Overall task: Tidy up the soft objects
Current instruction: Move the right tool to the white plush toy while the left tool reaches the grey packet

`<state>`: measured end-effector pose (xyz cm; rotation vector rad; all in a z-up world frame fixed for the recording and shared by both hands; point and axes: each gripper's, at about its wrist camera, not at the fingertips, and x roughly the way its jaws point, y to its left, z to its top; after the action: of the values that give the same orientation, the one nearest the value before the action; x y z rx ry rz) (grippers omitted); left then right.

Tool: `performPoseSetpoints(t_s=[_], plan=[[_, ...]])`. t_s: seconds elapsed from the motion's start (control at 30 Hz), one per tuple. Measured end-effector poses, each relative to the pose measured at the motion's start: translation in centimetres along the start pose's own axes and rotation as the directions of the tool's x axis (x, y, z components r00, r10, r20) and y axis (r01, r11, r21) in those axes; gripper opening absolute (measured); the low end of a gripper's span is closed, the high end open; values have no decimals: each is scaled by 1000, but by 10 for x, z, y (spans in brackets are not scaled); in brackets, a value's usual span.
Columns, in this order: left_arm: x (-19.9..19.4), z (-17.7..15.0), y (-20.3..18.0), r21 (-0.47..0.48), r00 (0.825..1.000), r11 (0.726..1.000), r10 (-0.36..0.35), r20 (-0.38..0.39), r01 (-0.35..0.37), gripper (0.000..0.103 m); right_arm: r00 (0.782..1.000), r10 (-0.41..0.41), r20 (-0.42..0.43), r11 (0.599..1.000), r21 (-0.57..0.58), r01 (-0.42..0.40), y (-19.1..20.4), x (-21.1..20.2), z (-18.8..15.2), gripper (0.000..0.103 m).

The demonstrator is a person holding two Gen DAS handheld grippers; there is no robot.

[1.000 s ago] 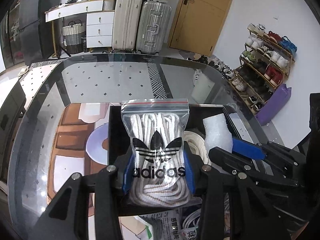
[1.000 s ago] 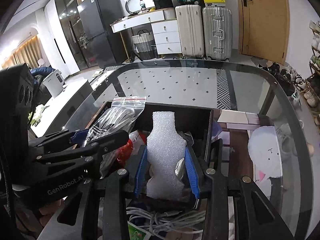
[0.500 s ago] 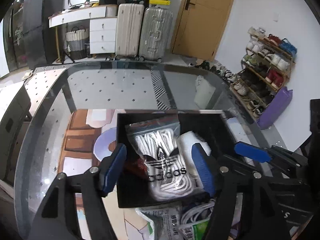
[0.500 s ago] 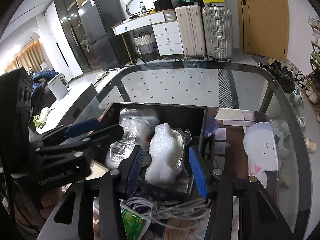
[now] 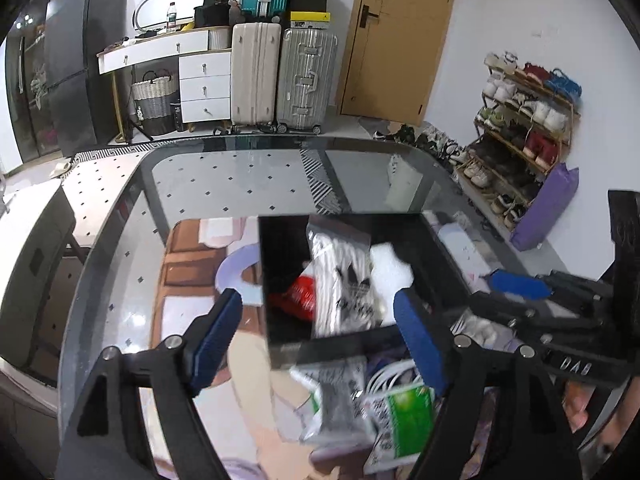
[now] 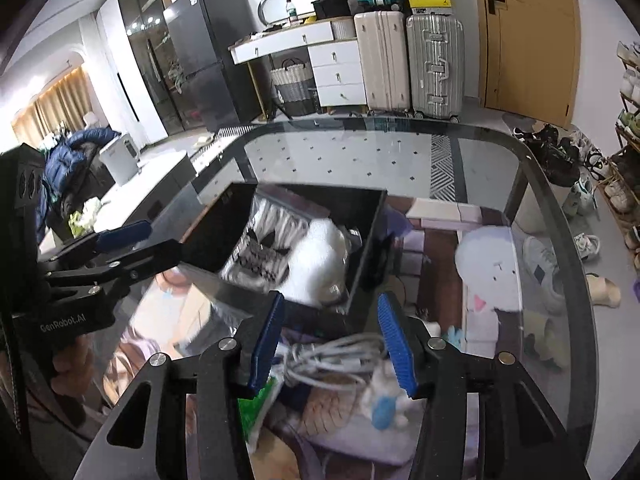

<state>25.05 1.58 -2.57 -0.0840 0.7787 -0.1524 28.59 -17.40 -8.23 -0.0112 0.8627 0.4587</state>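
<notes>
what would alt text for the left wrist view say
The open left gripper hovers over a black box on a glass table; inside lie a bag of white laces, white foam and something red.

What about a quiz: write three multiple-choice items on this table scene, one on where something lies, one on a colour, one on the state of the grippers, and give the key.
1. Where is the bag of white laces?
A. In the black box
B. On the floor
C. In the left gripper

2. What colour are the gripper pads?
A. Red
B. Blue
C. Yellow

3. How do the two grippers stand?
A. Both shut on items
B. Only the left open
C. Both open, holding nothing

Key: 1 A, the bag lies inside the box walls beside the white foam piece. 2 B, the pads show blue in both views. 3 C, the left gripper and right gripper have wide gaps with nothing between the pads.
</notes>
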Motion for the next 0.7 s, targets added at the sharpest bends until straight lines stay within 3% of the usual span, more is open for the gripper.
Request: performPoseSetpoints(t_s=[0.17, 0.43, 0.7], plan=[[-2, -21, 3, 31, 999, 999, 8, -44, -7, 79, 999, -18, -37, 1000, -18, 17, -5, -2, -17, 50], [30, -49, 2, 123, 978, 989, 110, -180, -88, 79, 992, -53, -114, 998, 30, 56, -36, 12, -36, 50], [46, -51, -6, 143, 972, 986, 111, -208, -82, 79, 983, -76, -170, 996, 28, 82, -47, 35, -39, 50]])
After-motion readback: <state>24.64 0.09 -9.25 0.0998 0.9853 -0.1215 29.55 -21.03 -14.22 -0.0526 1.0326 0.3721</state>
